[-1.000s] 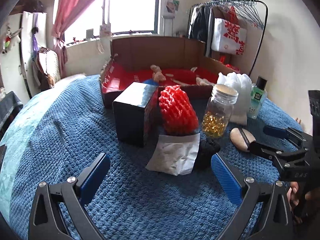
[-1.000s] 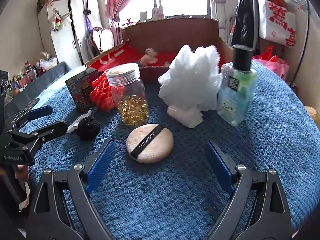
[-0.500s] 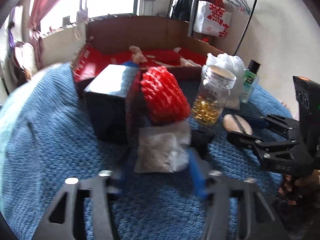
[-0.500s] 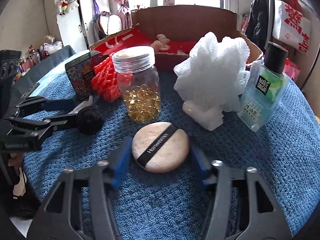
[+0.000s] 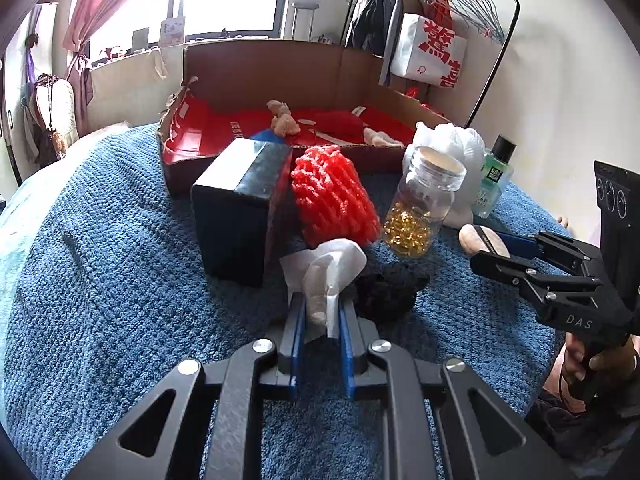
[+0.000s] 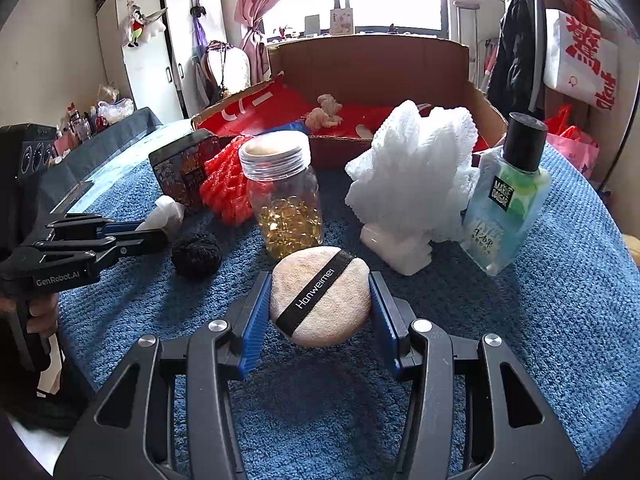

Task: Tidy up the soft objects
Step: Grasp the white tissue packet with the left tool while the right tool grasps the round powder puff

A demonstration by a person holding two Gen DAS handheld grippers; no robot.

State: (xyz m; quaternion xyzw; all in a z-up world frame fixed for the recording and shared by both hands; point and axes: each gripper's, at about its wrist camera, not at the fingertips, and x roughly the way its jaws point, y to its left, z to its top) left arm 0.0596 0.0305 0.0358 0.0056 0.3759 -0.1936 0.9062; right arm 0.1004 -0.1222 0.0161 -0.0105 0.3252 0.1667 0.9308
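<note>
My left gripper (image 5: 320,312) is shut on a crumpled white tissue (image 5: 326,268), pinched between its blue pads on the blue blanket. A black fuzzy ball (image 5: 390,290) lies just right of it. My right gripper (image 6: 320,304) is shut on a beige powder puff (image 6: 320,300) with a black band. A red foam net (image 5: 332,198) and a white foam net (image 6: 412,176) stand behind. An open cardboard box (image 5: 280,64) with a red lining holds small beige soft toys at the back.
A dark box (image 5: 240,204), a glass jar of yellow capsules (image 6: 286,196) and a green lotion bottle (image 6: 508,196) stand among the soft things. A clothes rack (image 5: 460,8) and a white bag stand at the back right. The blanket falls away at its edges.
Both grippers have moved forward and closed: the left onto the white tissue, which is now bunched up, the right onto the powder puff.
</note>
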